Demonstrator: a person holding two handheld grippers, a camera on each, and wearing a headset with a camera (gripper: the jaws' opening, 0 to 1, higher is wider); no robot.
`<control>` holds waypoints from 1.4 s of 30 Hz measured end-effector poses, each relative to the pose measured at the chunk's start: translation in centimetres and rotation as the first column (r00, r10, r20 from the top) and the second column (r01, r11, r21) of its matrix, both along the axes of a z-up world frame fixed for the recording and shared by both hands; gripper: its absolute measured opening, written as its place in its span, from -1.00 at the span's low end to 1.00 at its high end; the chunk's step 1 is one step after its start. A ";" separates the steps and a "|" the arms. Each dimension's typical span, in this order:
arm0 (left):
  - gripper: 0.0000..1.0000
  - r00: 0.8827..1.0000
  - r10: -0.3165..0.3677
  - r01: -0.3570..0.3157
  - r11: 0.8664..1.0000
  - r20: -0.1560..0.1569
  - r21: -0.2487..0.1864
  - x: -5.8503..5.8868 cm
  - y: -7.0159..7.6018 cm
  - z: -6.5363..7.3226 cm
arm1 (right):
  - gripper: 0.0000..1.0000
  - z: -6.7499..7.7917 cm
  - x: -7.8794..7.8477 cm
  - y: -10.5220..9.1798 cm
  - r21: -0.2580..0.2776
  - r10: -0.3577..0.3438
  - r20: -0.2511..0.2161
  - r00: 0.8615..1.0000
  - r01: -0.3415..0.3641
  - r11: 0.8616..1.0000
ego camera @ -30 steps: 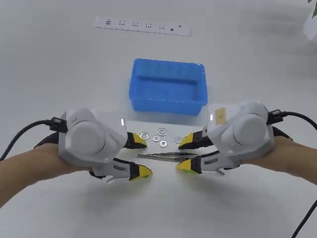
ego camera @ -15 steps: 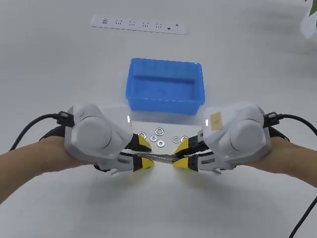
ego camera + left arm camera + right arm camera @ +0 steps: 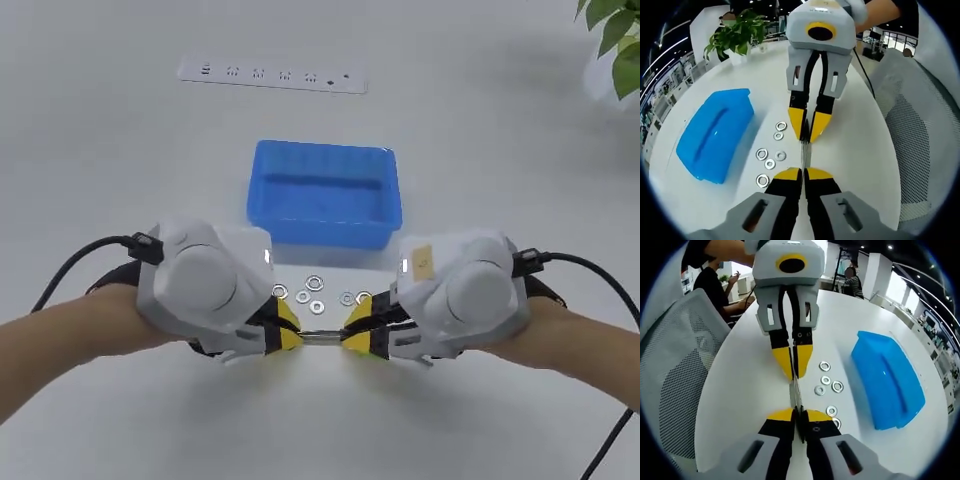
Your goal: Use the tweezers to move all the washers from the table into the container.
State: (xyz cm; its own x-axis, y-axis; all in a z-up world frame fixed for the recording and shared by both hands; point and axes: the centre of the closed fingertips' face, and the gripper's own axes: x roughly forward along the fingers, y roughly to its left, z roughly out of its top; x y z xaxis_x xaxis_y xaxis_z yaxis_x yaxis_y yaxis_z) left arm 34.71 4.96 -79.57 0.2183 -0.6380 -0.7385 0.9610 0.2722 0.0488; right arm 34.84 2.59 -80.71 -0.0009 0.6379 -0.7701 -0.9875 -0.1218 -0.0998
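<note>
Thin metal tweezers (image 3: 318, 338) lie level between my two grippers, just above the white table. My left gripper (image 3: 288, 328) is shut on one end and my right gripper (image 3: 356, 328) is shut on the other. In the left gripper view my jaws (image 3: 803, 175) pinch the tweezers (image 3: 804, 152), with the right gripper's yellow tips (image 3: 809, 127) straight ahead. The right gripper view mirrors this: jaws (image 3: 799, 415), tweezers (image 3: 796, 390). Several steel washers (image 3: 303, 296) lie loose just beyond the tweezers. Behind them stands the blue container (image 3: 325, 195).
A white power strip (image 3: 272, 75) lies at the far side of the table. Green plant leaves (image 3: 610, 30) reach in at the top right. Black cables trail from both grippers. A mesh chair (image 3: 675, 375) stands off the table's edge.
Both grippers have moved inward toward each other and shut on the two ends of the tweezers. The head camera has tilted, so the whole scene sits a little lower.
</note>
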 end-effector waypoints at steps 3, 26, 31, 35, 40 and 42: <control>-0.88 1.000 -0.016 0.016 1.000 0.023 -0.001 -0.3 0.2 0.8 | -0.83 0.2 -0.2 0.1 0.004 0.011 0.026 1.000 -0.011 1.000; -0.88 0.995 0.001 0.017 0.982 0.096 -0.190 -0.8 -2.8 7.0 | -0.83 2.4 -0.1 -0.3 0.153 -0.041 0.051 0.998 0.033 0.988; -0.88 0.994 0.003 0.024 0.970 0.111 -0.242 -0.2 -4.8 8.1 | -0.83 2.8 0.1 -1.1 0.168 -0.067 0.059 0.996 0.057 0.984; -0.88 0.994 0.005 0.026 0.961 0.110 -0.276 0.0 -5.8 8.3 | -0.82 2.8 0.3 -1.4 0.175 -0.080 0.055 0.995 0.070 0.982; -0.88 0.994 0.009 0.024 0.950 0.105 -0.310 0.2 -6.6 8.4 | -0.81 2.8 0.4 -1.8 0.176 -0.082 0.055 0.995 0.071 0.982; -0.88 0.996 0.012 0.020 0.945 0.094 -0.327 0.3 -7.0 8.4 | -0.79 2.8 0.5 -2.0 0.175 -0.088 0.046 0.995 0.078 0.981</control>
